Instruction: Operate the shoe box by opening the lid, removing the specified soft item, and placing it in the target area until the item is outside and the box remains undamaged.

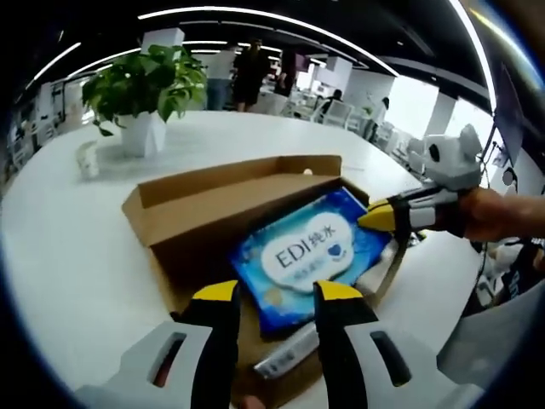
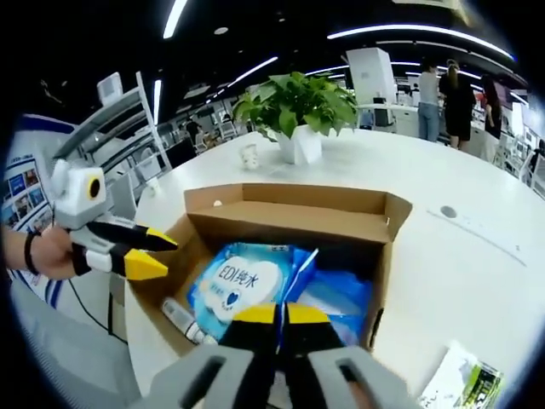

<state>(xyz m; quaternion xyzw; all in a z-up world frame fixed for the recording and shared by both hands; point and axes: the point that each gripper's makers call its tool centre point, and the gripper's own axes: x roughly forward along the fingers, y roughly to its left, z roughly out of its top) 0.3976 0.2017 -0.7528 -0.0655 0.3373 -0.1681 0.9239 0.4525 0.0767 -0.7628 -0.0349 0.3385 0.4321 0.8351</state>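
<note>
An open brown cardboard shoe box [image 1: 196, 213] [image 2: 298, 217] sits on a white table. Inside lies a soft blue wipes pack [image 1: 306, 256] [image 2: 238, 285] with a white label. My left gripper [image 1: 277, 294] hovers open over the box's near edge, its jaws just short of the pack. Seen from the right gripper view, the left gripper [image 2: 153, 254] stands open at the box's left side. My right gripper [image 2: 281, 315] has its jaws together on the pack's raised corner. In the left gripper view the right gripper [image 1: 383, 217] touches the pack's right corner.
A silvery tube [image 1: 285, 354] [image 2: 179, 319] lies in the box beside the pack, with more blue wrapping [image 2: 345, 298] under it. A potted plant [image 1: 149, 94] [image 2: 298, 111] and a small white cup [image 1: 88, 158] [image 2: 248, 155] stand behind the box. A printed packet [image 2: 464, 383] lies on the table. People stand far back.
</note>
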